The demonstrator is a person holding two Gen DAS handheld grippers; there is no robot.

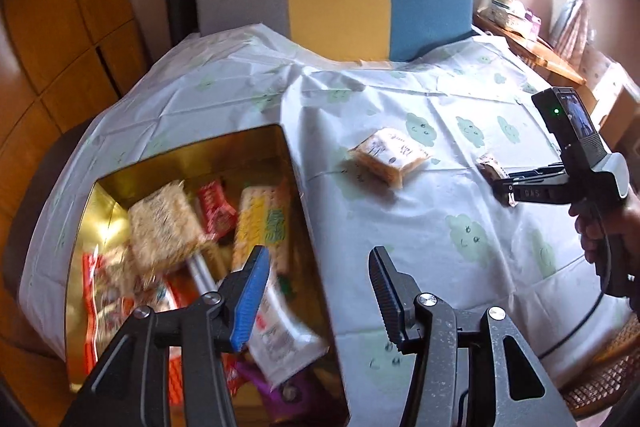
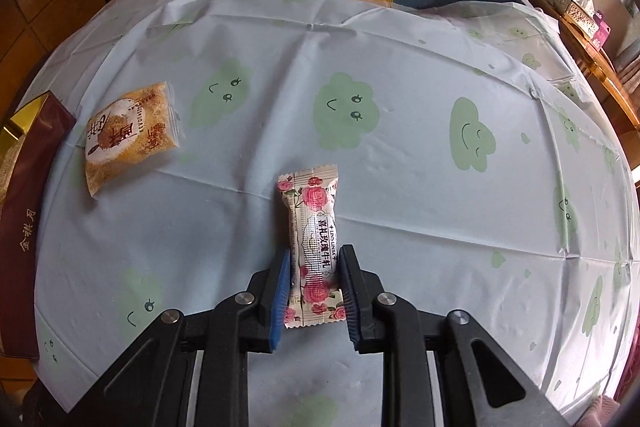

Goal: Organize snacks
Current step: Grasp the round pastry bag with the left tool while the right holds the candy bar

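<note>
— Biggest first? Tablecloth [image 2: 400, 187] with green clouds, spread across the table.
— Then the gold-lined tin [image 1: 256, 147], left side, heaped with snack packets.
— Loose snacks? Orange packet [image 2: 132, 135] flat on the cloth, near the tin.
— Rose-printed candy bar [image 2: 314, 247], clamped between the right gripper [image 2: 314, 291] pads, resting on the cloth.
— Left gripper [image 1: 316, 291]? Jaws apart, nothing between, poised over the tin's edge.
</note>
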